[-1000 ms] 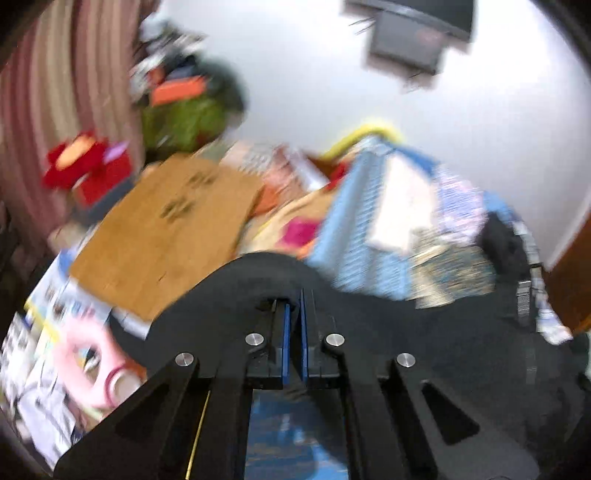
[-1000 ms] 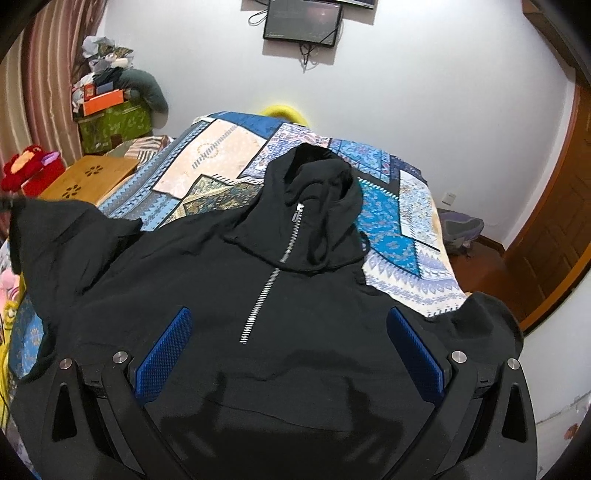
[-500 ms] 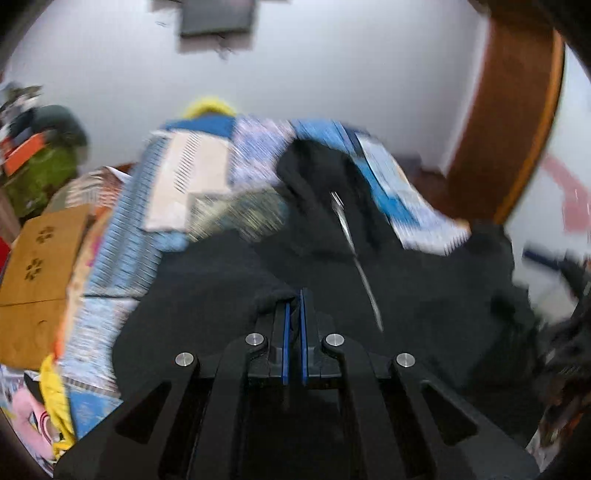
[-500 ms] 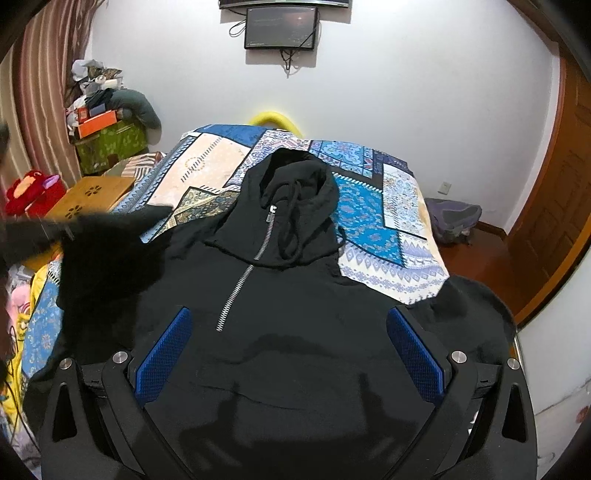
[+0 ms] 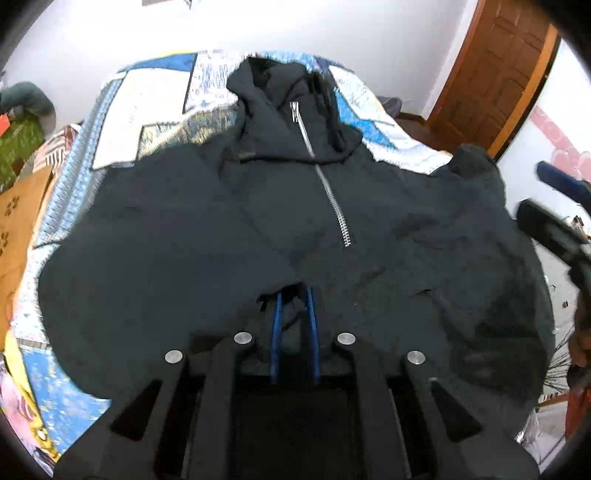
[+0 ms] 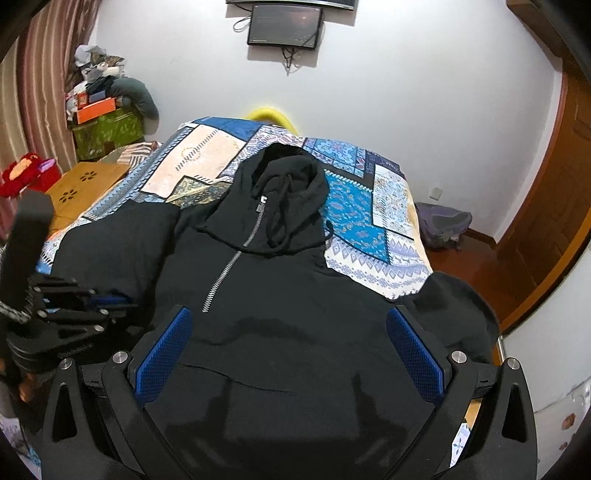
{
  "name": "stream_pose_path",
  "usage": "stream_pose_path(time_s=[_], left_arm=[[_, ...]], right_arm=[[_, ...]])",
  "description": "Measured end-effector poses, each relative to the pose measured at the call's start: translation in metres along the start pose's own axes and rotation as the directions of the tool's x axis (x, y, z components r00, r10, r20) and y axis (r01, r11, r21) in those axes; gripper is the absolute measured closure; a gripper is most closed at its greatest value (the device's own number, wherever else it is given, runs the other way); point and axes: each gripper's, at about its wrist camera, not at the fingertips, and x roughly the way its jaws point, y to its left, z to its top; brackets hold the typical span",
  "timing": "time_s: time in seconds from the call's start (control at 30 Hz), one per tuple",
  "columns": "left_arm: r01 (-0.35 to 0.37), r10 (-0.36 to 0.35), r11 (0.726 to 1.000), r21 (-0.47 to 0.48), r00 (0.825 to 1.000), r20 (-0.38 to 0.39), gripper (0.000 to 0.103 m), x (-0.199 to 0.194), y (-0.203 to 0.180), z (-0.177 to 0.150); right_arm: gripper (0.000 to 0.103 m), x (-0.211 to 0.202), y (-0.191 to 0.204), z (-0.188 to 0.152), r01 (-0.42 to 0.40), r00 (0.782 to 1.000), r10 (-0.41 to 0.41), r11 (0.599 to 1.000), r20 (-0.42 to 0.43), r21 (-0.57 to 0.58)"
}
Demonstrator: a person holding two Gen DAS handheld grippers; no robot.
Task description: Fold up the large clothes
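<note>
A black zip hoodie (image 6: 295, 295) lies face up on the patterned bedspread (image 6: 369, 221), hood toward the wall; it also shows in the left wrist view (image 5: 221, 221). Its left sleeve is folded in over the body. My left gripper (image 5: 294, 299) has its blue pads a narrow gap apart with the sleeve's black cloth between them, low over the hoodie's front. It shows in the right wrist view (image 6: 110, 301) at the left. My right gripper (image 6: 288, 343) is wide open and empty above the hoodie's lower front. It appears at the right edge of the left wrist view (image 5: 554, 206).
A wooden lap table (image 6: 85, 184) and red plush toy (image 6: 26, 173) lie left of the bed. Green box with clutter (image 6: 107, 129) stands in the far left corner. A wall screen (image 6: 284, 26) hangs above. A bag (image 6: 443, 225) and wooden door (image 6: 546, 221) are on the right.
My left gripper swung the sleeve from the left side in over the hoodie's body, and its pads have parted slightly. My right gripper stayed open over the lower front.
</note>
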Motion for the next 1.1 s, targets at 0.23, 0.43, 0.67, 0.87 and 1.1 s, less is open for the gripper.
stream_pose_path(time_s=[0.23,0.43,0.67,0.87,1.1], left_arm=[[-0.115,0.115,0.993,-0.013,0.972,0.203,0.049,-0.082,0.034,0.004],[-0.245,0.261,0.965,-0.090,0.926,0.273,0.046,-0.138,0.086,-0.004],[-0.345,0.382,0.919,-0.193,0.900,0.211,0.044,-0.160,0.150,-0.035],[-0.343,0.388,0.904,-0.257,0.910,0.148,0.044,-0.148,0.180,-0.062],[-0.338,0.381,0.899,-0.277,0.918,0.115,0.044,-0.131,0.187,-0.076]], right_arm=[[0.000,-0.002,0.028,0.014,-0.041,0.998,0.043,0.997,0.033,-0.062],[0.000,0.002,0.070,0.025,-0.093,0.994,0.101,0.985,0.047,-0.147],[0.000,0.021,0.138,0.027,-0.169,0.984,0.180,0.939,0.007,-0.299],[0.000,0.045,0.196,0.018,-0.246,0.969,0.226,0.874,-0.097,-0.419],[0.000,0.081,0.255,0.004,-0.321,0.944,0.234,0.805,-0.231,-0.499]])
